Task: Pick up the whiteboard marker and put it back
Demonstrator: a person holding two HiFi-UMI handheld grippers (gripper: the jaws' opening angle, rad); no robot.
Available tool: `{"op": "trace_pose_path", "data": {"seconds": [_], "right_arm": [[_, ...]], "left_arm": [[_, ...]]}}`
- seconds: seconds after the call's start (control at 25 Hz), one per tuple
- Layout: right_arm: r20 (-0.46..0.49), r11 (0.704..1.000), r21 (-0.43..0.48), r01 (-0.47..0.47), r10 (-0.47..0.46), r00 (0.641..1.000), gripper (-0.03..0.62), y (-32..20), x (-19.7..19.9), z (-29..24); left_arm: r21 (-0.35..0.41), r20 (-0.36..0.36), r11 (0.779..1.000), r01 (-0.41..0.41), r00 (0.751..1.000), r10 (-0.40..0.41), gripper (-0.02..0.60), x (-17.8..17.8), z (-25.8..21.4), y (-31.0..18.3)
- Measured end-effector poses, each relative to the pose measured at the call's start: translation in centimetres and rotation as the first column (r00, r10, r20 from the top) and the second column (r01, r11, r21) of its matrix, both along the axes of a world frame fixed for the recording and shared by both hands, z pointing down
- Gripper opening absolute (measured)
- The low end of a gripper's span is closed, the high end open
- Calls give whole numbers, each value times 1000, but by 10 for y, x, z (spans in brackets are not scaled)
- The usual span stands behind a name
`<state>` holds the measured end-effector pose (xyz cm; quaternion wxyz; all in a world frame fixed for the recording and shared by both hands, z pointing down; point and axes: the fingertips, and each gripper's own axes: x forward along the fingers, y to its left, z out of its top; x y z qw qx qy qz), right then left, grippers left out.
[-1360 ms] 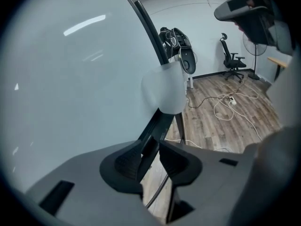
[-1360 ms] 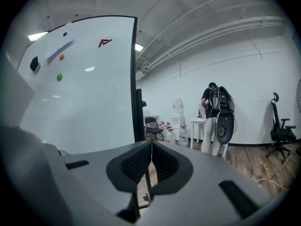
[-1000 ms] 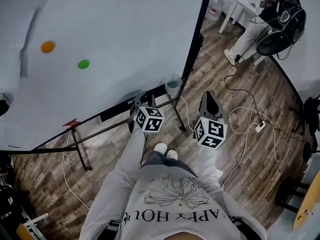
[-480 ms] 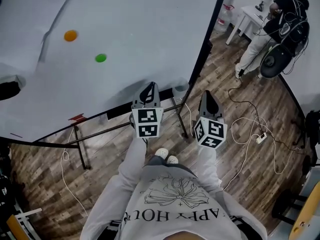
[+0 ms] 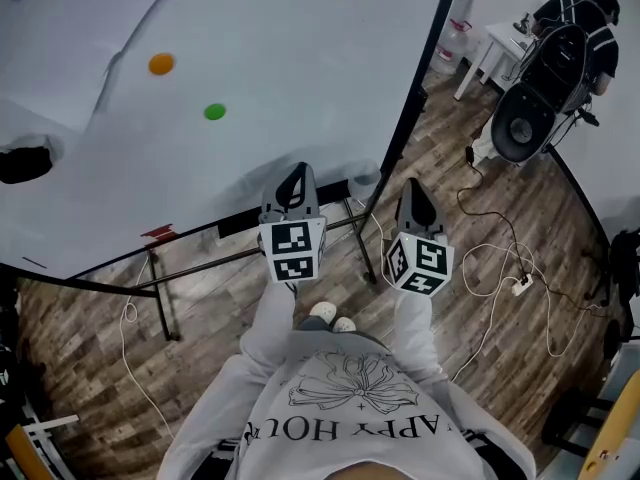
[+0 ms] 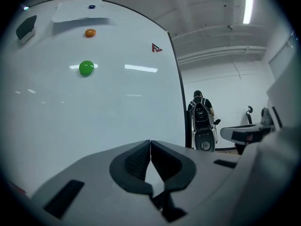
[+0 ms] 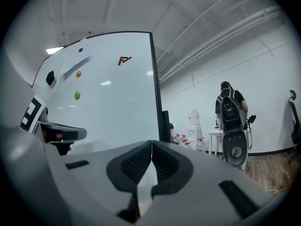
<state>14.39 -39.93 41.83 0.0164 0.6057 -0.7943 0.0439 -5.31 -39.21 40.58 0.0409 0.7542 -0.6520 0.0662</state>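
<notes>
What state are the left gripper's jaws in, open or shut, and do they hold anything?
Shut and empty: in its own view the left gripper has its jaws touching at the tips, with nothing between them.

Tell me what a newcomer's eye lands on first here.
The big whiteboard fills the head view's upper left, with a green dot and an orange dot on it. At its lower edge, the left claw and right claw are side by side, both shut and empty. Another person stands at the far upper right.
</notes>
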Motion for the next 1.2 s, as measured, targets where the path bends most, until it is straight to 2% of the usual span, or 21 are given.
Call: {"op": "trace_pose_path", "data": {"seconds": [0.48,1.2], "right_arm": [[10,1000,8,-4,4,1000,3,8,0,-2],[11,1000,6,-19,19,1000,3,16,7,-1]], "left_arm": [[7,-22,1000,1,1000,-1,8,2,0,4],[-1,-14,1000,-18,1000,18,8,10,2,10]]}}
